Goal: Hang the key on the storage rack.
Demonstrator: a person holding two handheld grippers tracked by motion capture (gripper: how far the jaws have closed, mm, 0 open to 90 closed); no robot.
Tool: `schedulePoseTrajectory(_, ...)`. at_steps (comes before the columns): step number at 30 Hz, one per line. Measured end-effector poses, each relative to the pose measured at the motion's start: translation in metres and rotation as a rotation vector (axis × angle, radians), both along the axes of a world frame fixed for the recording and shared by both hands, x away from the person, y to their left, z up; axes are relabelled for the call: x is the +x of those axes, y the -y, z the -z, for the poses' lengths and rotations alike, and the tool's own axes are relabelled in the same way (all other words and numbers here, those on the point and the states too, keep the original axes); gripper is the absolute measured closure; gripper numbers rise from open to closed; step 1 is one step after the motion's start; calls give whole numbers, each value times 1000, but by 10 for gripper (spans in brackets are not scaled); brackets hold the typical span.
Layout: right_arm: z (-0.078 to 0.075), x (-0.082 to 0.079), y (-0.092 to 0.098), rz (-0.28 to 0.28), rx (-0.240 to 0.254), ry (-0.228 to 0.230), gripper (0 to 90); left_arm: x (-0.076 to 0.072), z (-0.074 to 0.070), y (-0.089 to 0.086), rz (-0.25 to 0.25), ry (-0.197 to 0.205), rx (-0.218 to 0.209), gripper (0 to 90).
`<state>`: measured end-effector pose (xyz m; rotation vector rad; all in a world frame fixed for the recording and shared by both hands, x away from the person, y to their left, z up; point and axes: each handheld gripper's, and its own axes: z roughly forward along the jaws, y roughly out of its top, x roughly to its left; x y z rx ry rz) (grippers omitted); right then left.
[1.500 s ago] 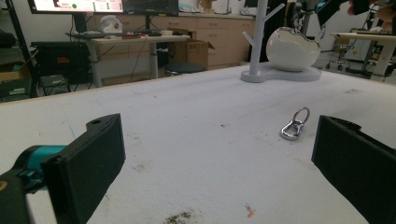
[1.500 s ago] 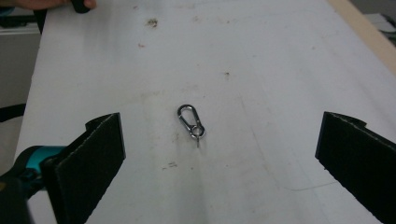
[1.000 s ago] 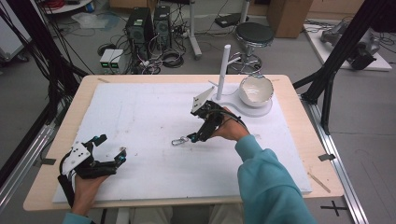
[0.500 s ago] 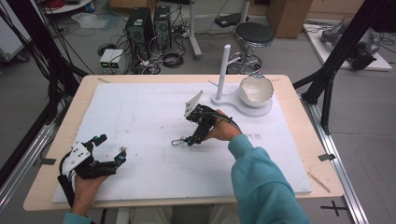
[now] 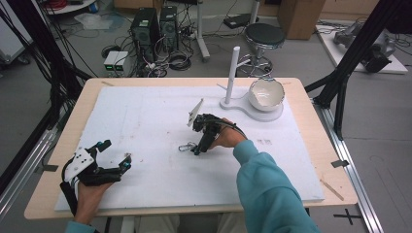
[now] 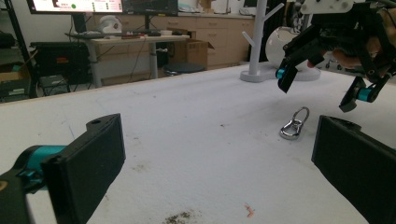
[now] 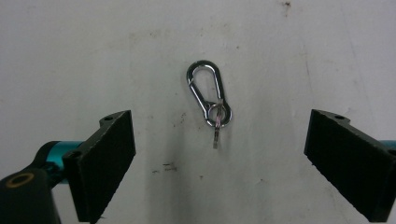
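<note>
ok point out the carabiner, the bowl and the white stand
carabiner (image 7: 206, 87), right gripper view, on its silver loop
bowl (image 5: 266, 93), high view, on its inner wall
white stand (image 5: 234, 73), high view, on its upright post

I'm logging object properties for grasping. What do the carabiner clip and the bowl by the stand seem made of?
Carabiner clip: apparently polished metal, silvery with bright glints. Bowl: probably glazed ceramic, or perhaps plastic; glossy white with soft reflections, so the material stays uncertain.

Small silver carabiner clip (image 7: 208, 99) with attached ring, flat on the white mat (image 5: 145, 121), mid-table.
</note>
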<state>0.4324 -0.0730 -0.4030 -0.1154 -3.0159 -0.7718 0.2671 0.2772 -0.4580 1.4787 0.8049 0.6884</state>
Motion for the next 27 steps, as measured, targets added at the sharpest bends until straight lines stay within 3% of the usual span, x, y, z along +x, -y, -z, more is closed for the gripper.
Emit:
schedulePoseTrajectory(14,7,4,-6,11,-26,-57,268,0,0,0,1,-1,-1,32)
schedulePoseTrajectory(16,7,5,-6,15,-21,-67,347,0,0,0,2,1,-1,32)
schedulePoseTrajectory(27,6,6,-6,5,-55,-58,572,0,0,0,2,3,1,32)
